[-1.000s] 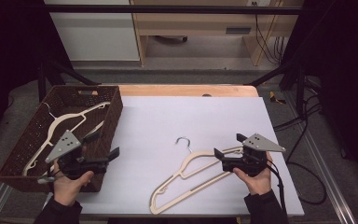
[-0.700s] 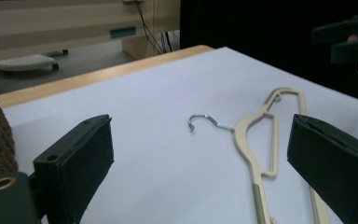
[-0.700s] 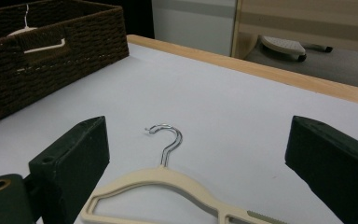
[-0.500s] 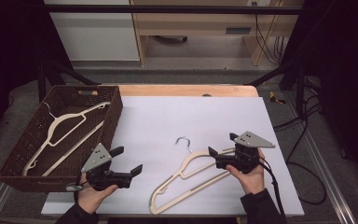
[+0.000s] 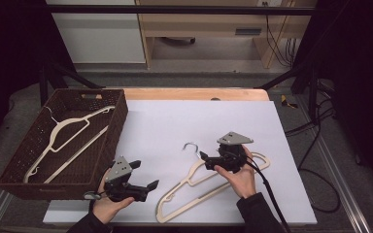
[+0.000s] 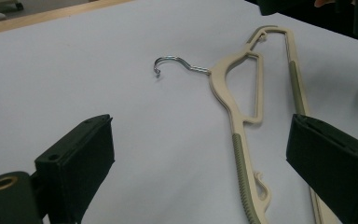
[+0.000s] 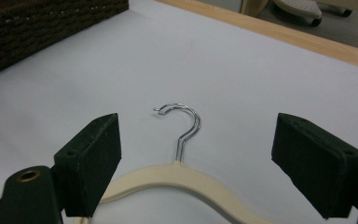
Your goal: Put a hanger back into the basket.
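Observation:
A cream hanger (image 5: 209,187) with a metal hook (image 5: 190,145) lies flat on the white table cover. My right gripper (image 5: 205,158) sits low over the hanger's neck and points at the hook. Its jaws have just been closing a little but stand open, with the hook (image 7: 189,126) and neck (image 7: 168,175) between them, untouched. My left gripper (image 5: 145,174) is open just left of the hanger's lower arm. In the left gripper view the hanger (image 6: 235,98) lies ahead between the wide jaws. A second cream hanger (image 5: 68,141) lies in the brown wicker basket (image 5: 121,116).
The basket stands at the table's left edge, close beside my left hand. A wooden strip (image 5: 194,93) runs along the table's far edge. A black cable (image 5: 272,194) trails from the right gripper toward the front right.
My left gripper has moved right and down from the basket's front corner toward the hanger. My right gripper has slid left along the hanger toward the hook.

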Demonstrator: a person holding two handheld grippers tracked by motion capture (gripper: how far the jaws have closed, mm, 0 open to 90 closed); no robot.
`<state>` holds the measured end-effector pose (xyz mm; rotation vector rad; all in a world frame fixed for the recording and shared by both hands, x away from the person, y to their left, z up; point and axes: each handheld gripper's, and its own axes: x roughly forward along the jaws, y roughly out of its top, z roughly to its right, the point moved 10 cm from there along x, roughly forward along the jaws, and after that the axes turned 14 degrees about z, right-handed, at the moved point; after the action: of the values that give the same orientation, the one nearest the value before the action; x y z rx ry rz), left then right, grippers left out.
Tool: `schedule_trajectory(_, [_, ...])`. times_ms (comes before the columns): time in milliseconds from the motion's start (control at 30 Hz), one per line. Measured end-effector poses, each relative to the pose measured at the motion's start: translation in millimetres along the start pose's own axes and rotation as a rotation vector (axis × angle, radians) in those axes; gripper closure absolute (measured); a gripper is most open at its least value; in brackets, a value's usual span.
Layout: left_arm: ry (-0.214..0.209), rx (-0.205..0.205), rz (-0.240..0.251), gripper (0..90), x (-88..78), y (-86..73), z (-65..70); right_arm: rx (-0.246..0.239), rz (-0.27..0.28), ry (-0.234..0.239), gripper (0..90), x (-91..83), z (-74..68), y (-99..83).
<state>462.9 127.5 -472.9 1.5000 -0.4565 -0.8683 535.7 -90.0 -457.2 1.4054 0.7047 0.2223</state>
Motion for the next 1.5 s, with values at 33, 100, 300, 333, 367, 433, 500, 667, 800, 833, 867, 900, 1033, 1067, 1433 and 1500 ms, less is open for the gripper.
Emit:
schedule_trajectory(33, [-0.002,0.0,-0.005,7.4,0.7,-1.2,0.3,0.0,0.0,0.0,18.2,0.0,0.0,0.0])
schedule_trajectory(100, [-0.004,0.003,-0.015,7.4,1.9,-3.8,1.0,0.008,-0.023,0.004,22.1,9.8,-3.6,-1.1])
schedule_trajectory(300, [-0.012,0.0,-0.022,7.5,3.3,-7.2,3.4,-0.01,-0.108,-0.008,32.2,43.4,-6.2,-16.0])
schedule_trajectory(333, [-0.011,0.0,-0.021,7.5,3.2,-7.0,3.4,-0.014,-0.145,-0.01,36.0,52.1,-5.6,-24.4])
schedule_trajectory(367, [-0.013,0.0,-0.02,7.5,3.1,-6.7,3.6,-0.014,-0.145,-0.01,36.0,52.1,-5.6,-24.4])
schedule_trajectory(433, [-0.014,-0.001,-0.02,7.5,3.2,-6.7,3.9,-0.002,-0.175,-0.013,39.1,59.9,-7.0,-32.0])
schedule_trajectory(500, [-0.017,0.007,-0.022,7.5,3.7,-7.2,4.4,-0.023,-0.204,-0.01,42.1,66.5,-6.9,-39.9])
schedule_trajectory(667, [-0.014,0.004,-0.03,7.5,4.5,-9.4,4.2,-0.021,-0.257,-0.034,52.1,77.0,-5.6,-52.8])
schedule_trajectory(800, [-0.015,0.006,-0.034,7.7,4.8,-10.3,4.1,0.013,-0.305,-0.039,65.9,79.8,-6.0,-60.3])
schedule_trajectory(833, [-0.015,0.008,-0.035,7.7,4.9,-10.5,4.2,0.013,-0.305,-0.039,65.9,79.8,-6.0,-60.3])
schedule_trajectory(867, [-0.016,0.007,-0.036,7.7,5.2,-10.8,4.6,0.013,-0.312,-0.042,68.6,80.5,-5.2,-61.8])
schedule_trajectory(900, [-0.016,0.006,-0.032,7.7,5.9,-11.0,4.9,0.02,-0.319,-0.047,71.8,81.2,-5.1,-63.3])
schedule_trajectory(1033, [-0.015,0.006,-0.036,7.7,6.2,-11.7,4.5,0.028,-0.34,-0.025,82.6,80.9,-6.5,-66.5])
schedule_trajectory(1067, [-0.016,0.006,-0.036,7.7,6.1,-11.7,4.4,0.029,-0.343,-0.027,84.1,80.7,-6.8,-66.5])
schedule_trajectory(1433, [-0.018,0.006,-0.044,7.7,7.1,-13.0,5.4,0.052,-0.326,-0.046,88.1,75.4,-5.5,-59.2])
schedule_trajectory(1500, [-0.018,0.003,-0.04,7.8,7.6,-12.3,5.3,0.055,-0.319,-0.046,88.4,73.5,-5.7,-57.1])
